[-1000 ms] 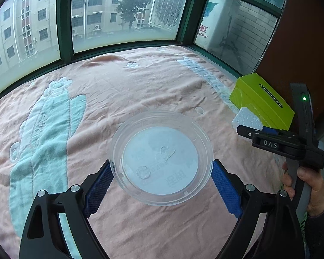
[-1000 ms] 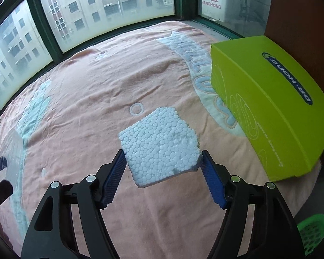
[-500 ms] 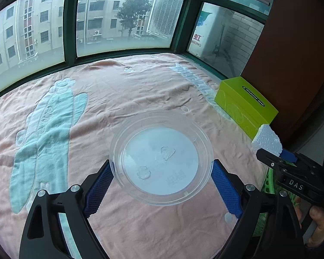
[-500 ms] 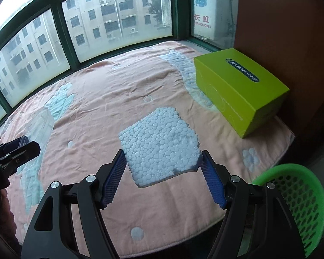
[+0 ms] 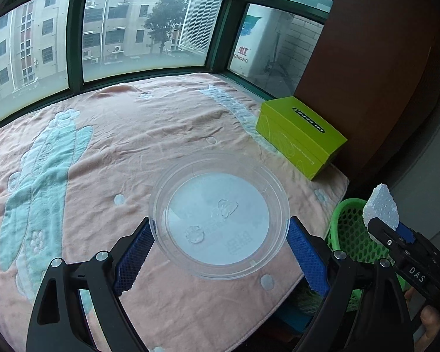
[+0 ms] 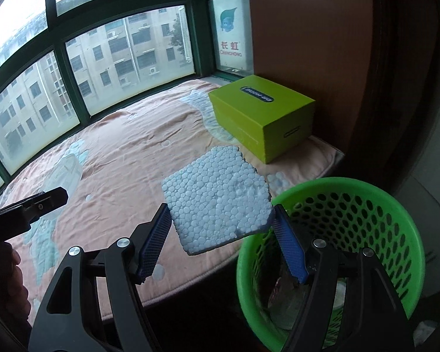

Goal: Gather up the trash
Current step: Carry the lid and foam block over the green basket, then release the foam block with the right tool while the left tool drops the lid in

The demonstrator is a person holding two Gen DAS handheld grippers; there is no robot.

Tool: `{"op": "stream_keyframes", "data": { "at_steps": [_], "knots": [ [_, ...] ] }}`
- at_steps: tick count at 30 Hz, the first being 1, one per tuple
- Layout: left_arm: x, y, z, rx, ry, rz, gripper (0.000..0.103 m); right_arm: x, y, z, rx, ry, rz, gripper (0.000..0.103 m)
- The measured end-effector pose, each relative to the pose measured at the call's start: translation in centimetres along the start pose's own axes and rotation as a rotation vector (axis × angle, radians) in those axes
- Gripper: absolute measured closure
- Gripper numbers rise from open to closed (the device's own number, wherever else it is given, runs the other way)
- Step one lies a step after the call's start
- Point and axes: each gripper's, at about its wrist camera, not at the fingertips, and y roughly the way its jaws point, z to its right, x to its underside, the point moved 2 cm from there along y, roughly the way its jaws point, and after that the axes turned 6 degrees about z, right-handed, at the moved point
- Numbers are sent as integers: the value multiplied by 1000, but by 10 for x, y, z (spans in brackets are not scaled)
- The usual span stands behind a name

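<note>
My left gripper (image 5: 220, 249) is shut on a clear round plastic lid (image 5: 219, 219), held above the pink blanket (image 5: 126, 146). My right gripper (image 6: 221, 239) is shut on a white foam slab (image 6: 217, 198), held at the near edge of a green mesh trash basket (image 6: 366, 205) on the floor beside the platform. In the left wrist view the right gripper (image 5: 391, 233) and the foam slab (image 5: 381, 206) show at the right, over the basket (image 5: 349, 234). The left gripper's tip (image 6: 47, 201) shows at the left of the right wrist view.
A lime green box (image 6: 264, 117) sits at the blanket's far right corner, also in the left wrist view (image 5: 302, 136). A brown wooden panel (image 6: 308, 44) stands behind it. Windows (image 5: 132, 35) line the far side. The basket holds some trash at its bottom.
Both grippers have pulled back and to the right from over the blanket. The foam slab went from above the blanket to the basket's edge. The basket has come into full view.
</note>
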Motion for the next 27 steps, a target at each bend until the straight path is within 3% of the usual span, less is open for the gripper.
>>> {"op": "stream_keyframes", "data": {
  "at_steps": [27],
  "knots": [
    [4, 0, 82, 111, 116, -4, 16, 30, -47, 89, 186, 127, 35, 31]
  ]
}}
